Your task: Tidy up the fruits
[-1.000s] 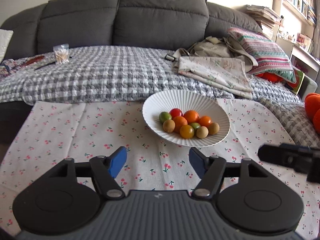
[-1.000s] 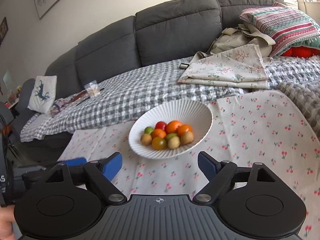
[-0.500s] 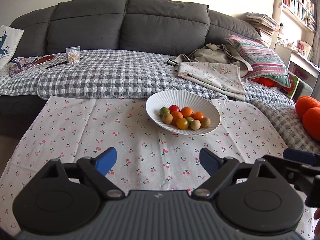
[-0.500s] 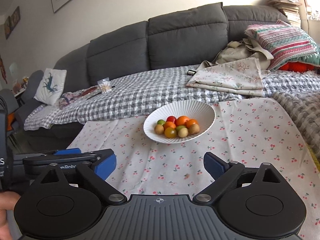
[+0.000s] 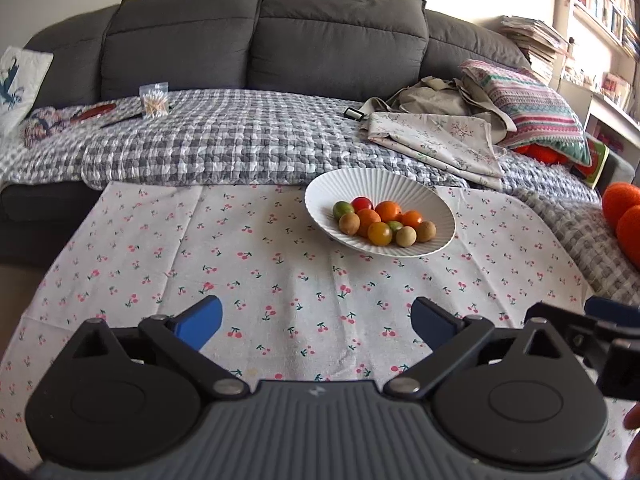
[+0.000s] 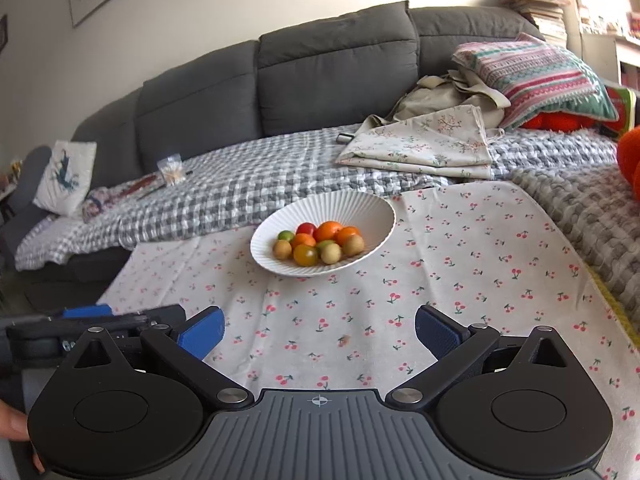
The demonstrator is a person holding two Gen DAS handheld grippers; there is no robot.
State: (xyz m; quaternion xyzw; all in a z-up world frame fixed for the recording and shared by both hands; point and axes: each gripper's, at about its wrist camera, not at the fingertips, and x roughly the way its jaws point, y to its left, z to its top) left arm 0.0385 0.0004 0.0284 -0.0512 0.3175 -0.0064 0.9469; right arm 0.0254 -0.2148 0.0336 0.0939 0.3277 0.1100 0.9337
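Note:
A white ribbed bowl [image 5: 440,216] stands on the cherry-print tablecloth [image 5: 224,264] and holds several small fruits [image 5: 380,222]: orange, red, green, yellow and tan. It also shows in the right wrist view [image 6: 376,208] with the fruits [image 6: 320,242]. My left gripper [image 5: 316,322] is open and empty, well short of the bowl and above the cloth's near part. My right gripper [image 6: 318,332] is open and empty, also short of the bowl. The left gripper shows at the right wrist view's lower left [image 6: 120,320]; the right gripper shows at the left wrist view's lower right [image 5: 600,320].
A grey sofa [image 5: 320,40] with a checked blanket [image 5: 240,144] lies behind the table. Folded floral cloth [image 5: 436,140], a striped pillow [image 5: 532,108] and a small bag of sticks [image 5: 154,100] lie on it. Orange plush shapes [image 5: 624,216] sit at the right.
Both grippers have pulled back from the bowl, which looks smaller and farther. The left gripper's jaws have opened wider. The fruits have not moved.

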